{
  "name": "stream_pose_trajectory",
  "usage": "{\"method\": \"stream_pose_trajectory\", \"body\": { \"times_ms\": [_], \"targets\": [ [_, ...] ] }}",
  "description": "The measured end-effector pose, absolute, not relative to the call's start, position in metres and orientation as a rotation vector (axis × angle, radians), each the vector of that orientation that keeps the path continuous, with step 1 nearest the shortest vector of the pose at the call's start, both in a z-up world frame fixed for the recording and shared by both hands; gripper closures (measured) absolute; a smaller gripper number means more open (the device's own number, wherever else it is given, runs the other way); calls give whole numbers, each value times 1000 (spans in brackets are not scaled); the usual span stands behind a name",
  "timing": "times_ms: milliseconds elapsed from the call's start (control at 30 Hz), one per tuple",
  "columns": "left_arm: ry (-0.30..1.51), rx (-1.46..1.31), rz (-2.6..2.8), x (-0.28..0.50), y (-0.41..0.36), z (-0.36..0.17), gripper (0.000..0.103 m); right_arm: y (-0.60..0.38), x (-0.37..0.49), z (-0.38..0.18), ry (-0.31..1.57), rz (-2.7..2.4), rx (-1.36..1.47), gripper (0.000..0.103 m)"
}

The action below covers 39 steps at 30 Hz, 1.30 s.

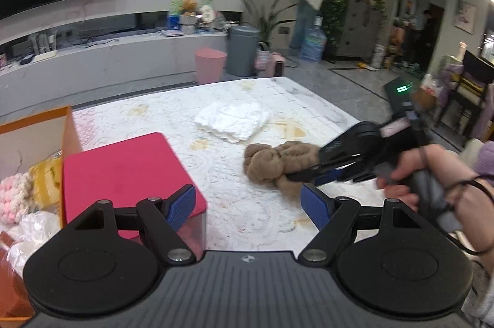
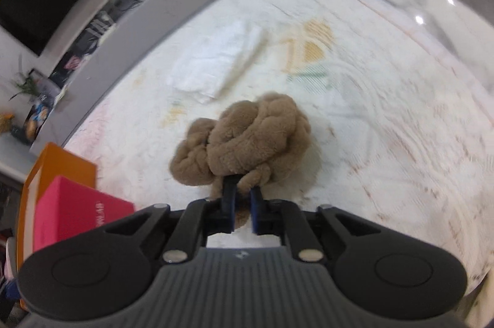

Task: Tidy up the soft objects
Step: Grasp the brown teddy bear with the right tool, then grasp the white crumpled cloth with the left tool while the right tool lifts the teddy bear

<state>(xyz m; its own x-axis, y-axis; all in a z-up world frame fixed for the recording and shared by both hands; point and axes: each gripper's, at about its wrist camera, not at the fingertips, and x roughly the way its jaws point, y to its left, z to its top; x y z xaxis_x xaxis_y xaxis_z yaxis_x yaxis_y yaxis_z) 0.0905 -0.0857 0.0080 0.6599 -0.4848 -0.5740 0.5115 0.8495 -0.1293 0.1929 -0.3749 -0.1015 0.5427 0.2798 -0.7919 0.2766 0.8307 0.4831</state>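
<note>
Right gripper (image 2: 241,193) pinches the fuzzy, knotted brown plush (image 2: 247,136); left gripper (image 1: 248,204) gapes wide, holding nothing.

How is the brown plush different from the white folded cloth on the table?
The brown plush is fuzzy and knotted into a lump; the white cloth is smooth and folded flat. The right gripper is clamped on the plush; the cloth lies untouched. Both are soft things on the white table.

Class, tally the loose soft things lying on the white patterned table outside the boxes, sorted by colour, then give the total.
Brown: 1, the knotted plush bundle, pinched by the right gripper.
White: 1, the folded cloth.
Total: 2.
</note>
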Motion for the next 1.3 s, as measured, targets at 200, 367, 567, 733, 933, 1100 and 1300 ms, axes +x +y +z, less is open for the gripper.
{"method": "stream_pose_trajectory", "body": {
  "times_ms": [200, 367, 567, 733, 933, 1100, 1300],
  "targets": [
    [634, 44, -572, 88, -87, 13, 12, -386, 204, -135, 1065, -14, 822, 76],
    [703, 83, -533, 92, -98, 22, 12, -396, 207, -139, 1044, 32, 933, 77],
    [761, 201, -479, 131, -132, 39, 12, -399, 205, -128, 985, 114, 933, 97],
    [841, 363, -375, 199, -171, 38, 14, -401, 199, -79, 882, 83, 729, 98],
    [799, 559, -296, 277, -223, 6, 13, -426, 199, -55, 834, -71, 591, 98],
    [793, 679, -329, 336, -252, -46, 11, -448, 200, -61, 824, -91, 632, 98],
    [981, 551, -474, 406, -252, -82, 11, -450, 204, -64, 824, -66, 656, 98]
  ]
}}
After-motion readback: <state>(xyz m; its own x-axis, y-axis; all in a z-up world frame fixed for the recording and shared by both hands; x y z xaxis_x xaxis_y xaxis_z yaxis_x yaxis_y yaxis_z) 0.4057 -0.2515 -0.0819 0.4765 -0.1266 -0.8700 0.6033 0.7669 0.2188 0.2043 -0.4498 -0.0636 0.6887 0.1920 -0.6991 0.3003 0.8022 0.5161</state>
